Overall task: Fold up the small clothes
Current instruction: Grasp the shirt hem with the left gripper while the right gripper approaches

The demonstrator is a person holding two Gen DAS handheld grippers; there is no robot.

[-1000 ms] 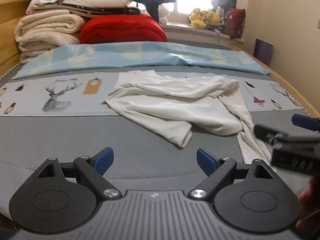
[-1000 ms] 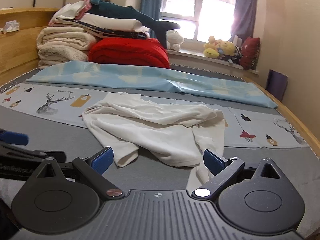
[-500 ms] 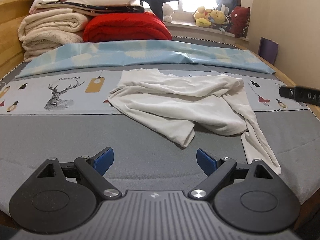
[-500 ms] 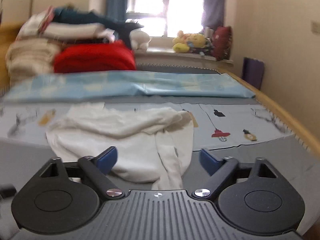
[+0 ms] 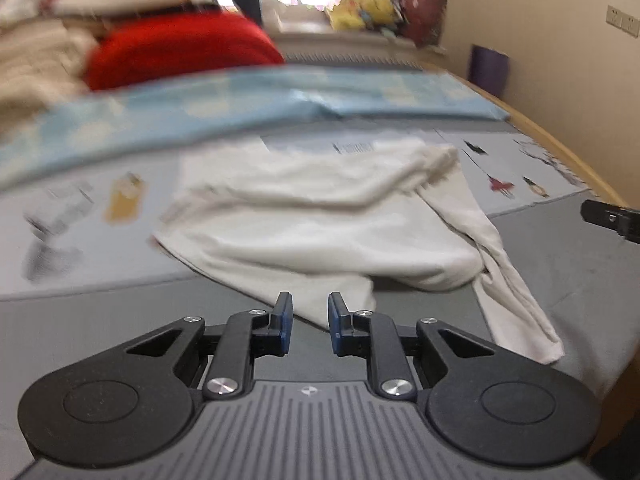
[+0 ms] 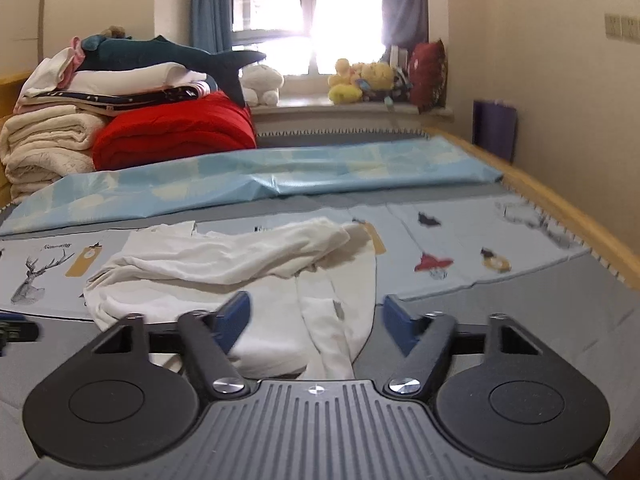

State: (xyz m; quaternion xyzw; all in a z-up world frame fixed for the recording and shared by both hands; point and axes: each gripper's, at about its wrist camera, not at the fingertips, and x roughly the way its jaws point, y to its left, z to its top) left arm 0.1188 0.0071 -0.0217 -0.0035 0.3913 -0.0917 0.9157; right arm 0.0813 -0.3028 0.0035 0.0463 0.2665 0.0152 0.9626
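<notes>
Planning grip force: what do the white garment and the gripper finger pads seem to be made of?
White garment: soft matte knit, probably cotton jersey; it crumples in loose, rounded folds without shine. Right gripper pads: blue, dull, likely rubber or soft plastic, mounted on black hard-plastic linkages. The pad texture is too small to tell.

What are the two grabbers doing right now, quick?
Left gripper: nearly closed, a small gap left, holding nothing, at the white garment's near edge.
Right gripper: open, empty, over the garment's hanging strip.

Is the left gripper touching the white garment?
Apart. In the right wrist view the left gripper shows at the left edge, with bare grey mattress between it and the white garment.
</notes>
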